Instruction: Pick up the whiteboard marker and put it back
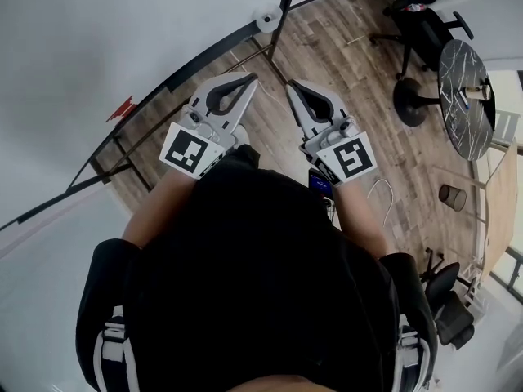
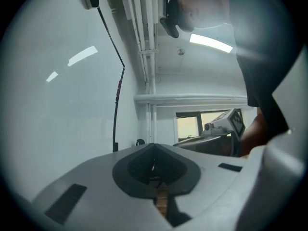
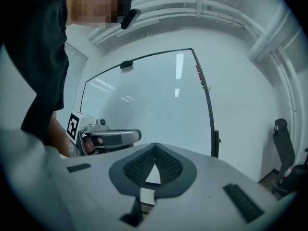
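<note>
A whiteboard on a black stand fills the upper left of the head view. A small red object sits on its frame edge; I cannot tell whether it is the marker. It also shows as a red object in the right gripper view. My left gripper and right gripper are held side by side in front of the board, both pointing level. Both are shut, tips touching, with nothing between them. The left gripper faces past the board's edge, and the right gripper faces the whiteboard.
Wooden floor lies below. A black office chair, a round dark marble table and a small brown bin stand at the right. Another chair is at the lower right. The board's stand legs reach across the floor.
</note>
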### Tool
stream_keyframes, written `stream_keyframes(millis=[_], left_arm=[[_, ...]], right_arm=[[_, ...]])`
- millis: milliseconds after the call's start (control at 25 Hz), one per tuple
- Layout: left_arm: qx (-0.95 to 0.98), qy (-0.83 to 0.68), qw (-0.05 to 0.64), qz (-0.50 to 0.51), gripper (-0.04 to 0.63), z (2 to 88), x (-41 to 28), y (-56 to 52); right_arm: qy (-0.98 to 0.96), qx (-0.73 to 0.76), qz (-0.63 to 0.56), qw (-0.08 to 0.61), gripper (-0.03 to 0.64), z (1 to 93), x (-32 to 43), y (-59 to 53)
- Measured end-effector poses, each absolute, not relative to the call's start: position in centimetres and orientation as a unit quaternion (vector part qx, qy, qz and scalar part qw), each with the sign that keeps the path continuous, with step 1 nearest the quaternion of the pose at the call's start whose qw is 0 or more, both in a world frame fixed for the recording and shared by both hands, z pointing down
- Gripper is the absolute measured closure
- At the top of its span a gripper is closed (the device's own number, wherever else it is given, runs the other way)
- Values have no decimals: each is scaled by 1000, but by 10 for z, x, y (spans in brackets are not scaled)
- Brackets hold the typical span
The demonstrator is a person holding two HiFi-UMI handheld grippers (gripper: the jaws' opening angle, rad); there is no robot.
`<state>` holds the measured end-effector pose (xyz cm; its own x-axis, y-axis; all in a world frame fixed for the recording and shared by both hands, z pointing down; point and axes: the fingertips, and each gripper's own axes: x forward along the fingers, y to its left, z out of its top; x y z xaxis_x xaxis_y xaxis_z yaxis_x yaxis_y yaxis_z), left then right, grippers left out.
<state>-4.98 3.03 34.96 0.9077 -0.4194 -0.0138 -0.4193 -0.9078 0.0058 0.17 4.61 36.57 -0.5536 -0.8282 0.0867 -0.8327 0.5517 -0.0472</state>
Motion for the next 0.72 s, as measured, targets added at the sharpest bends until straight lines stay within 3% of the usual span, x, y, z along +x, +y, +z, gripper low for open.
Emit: stream_keyframes(millis=[720], left_arm=[[972, -232, 21, -17, 592, 364, -33, -97]], right_arm=[[-872, 478, 33, 100, 617, 410, 27, -93]])
